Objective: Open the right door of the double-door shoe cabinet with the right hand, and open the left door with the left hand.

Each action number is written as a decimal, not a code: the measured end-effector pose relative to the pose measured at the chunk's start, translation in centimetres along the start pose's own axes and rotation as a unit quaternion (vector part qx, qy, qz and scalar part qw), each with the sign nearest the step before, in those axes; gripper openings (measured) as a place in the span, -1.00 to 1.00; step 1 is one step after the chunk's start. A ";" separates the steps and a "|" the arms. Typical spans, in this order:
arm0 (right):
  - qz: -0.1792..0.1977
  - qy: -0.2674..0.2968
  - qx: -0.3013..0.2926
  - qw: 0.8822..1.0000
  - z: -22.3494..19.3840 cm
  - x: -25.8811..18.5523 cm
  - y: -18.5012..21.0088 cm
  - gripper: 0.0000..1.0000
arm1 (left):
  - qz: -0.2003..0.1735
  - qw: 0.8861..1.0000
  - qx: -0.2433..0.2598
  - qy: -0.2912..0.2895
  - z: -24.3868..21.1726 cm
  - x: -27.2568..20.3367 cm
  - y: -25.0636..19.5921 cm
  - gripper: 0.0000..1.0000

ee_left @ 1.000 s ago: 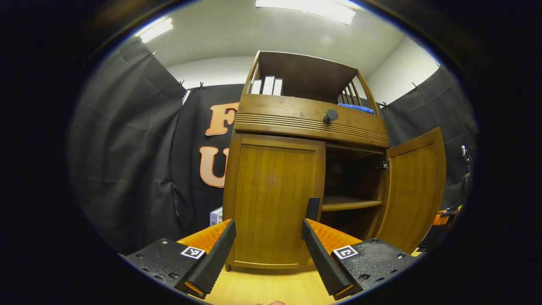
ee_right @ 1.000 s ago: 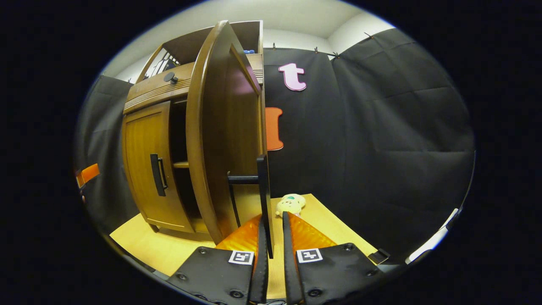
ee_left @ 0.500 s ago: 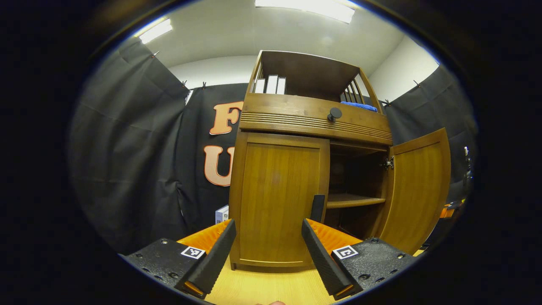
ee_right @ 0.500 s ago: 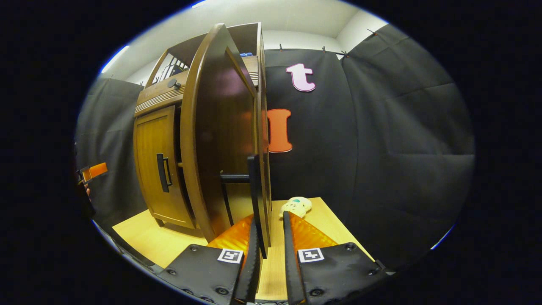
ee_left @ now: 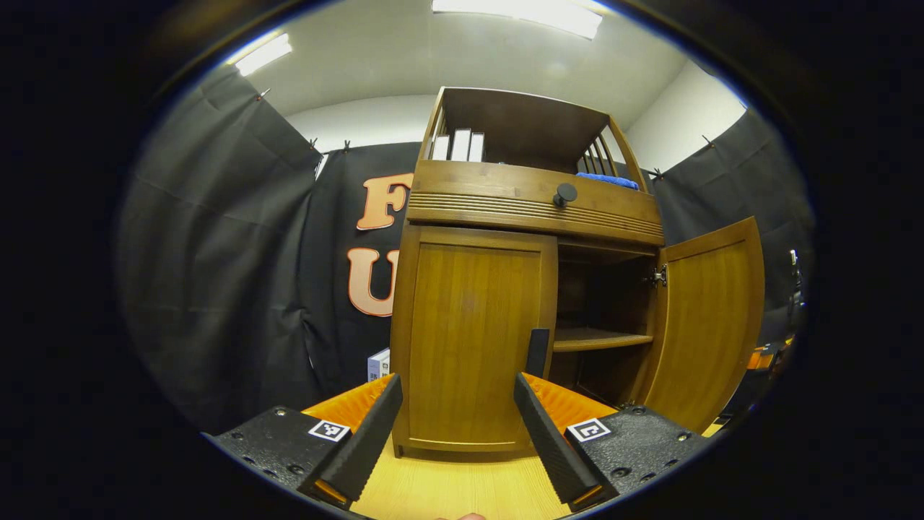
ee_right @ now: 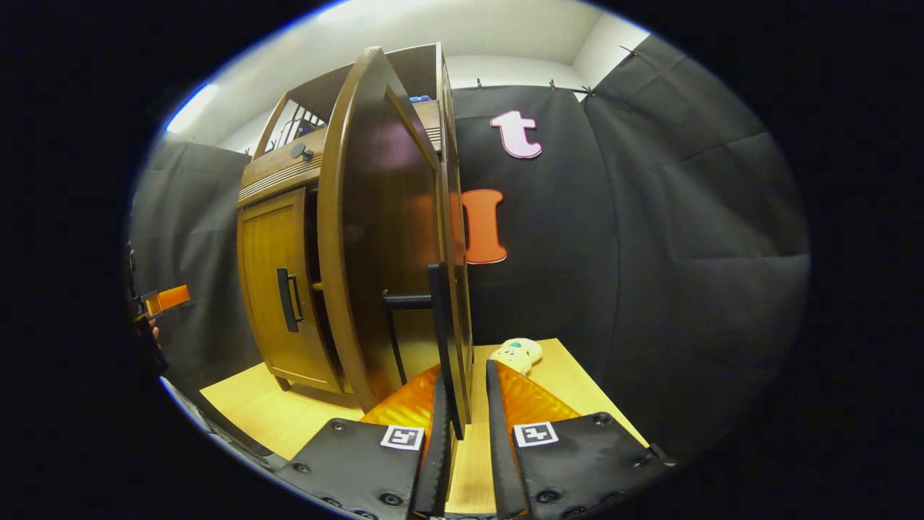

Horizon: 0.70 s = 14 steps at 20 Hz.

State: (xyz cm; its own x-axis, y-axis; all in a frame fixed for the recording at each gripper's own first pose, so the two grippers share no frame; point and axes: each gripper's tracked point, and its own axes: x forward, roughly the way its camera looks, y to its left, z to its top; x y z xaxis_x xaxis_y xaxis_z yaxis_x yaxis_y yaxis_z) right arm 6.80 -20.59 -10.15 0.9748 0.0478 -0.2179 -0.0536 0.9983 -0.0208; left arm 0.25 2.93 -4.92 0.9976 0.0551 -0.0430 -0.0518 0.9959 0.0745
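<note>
Between our right gripper's (ee_right: 465, 433) narrowly spaced fingers stands the black handle (ee_right: 438, 339) of the right door (ee_right: 375, 238), which is swung wide open and seen nearly edge-on. Whether both fingers actually press on the handle, we cannot tell. Beyond the right finger, a small plush toy (ee_right: 515, 354) lies on the wooden tabletop (ee_right: 289, 415), and far off to the left of the fingers we glimpse the other gripper.

Ahead of our left gripper (ee_left: 455, 426), whose fingers are spread wide and hold nothing, the shoe cabinet's (ee_left: 530, 209) left door (ee_left: 473, 339) is closed. Its black handle (ee_left: 537, 352) stands just above the right finger. Right of the fingers, the open compartment shows a shelf (ee_left: 599, 338). Above them, the drawer's round knob (ee_left: 564, 193) sits under white books (ee_left: 457, 145) and a blue cloth (ee_left: 608, 179).
</note>
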 end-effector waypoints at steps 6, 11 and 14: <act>-0.080 -0.021 0.005 0.997 0.5 -3.7 -3.2 -0.22 | -0.008 1.000 0.000 -0.001 -0.1 0.1 -0.4 0.89; -0.118 -0.044 0.014 0.992 2.2 -8.0 -4.2 -0.32 | -0.030 0.999 -0.011 0.005 -0.4 0.9 -1.7 0.89; -0.122 -0.051 -0.001 0.991 3.6 -10.0 -2.7 -0.32 | -0.043 0.999 -0.016 0.009 -0.6 1.5 -2.5 0.89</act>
State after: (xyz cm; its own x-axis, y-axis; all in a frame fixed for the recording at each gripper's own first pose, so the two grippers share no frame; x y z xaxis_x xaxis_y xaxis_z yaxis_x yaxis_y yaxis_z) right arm -2.03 -23.61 -4.36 0.9755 -0.1925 -0.1067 0.1866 0.9804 -0.0625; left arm 1.84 0.52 -5.76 0.9974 -0.0299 -0.0650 0.0323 0.9988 0.0369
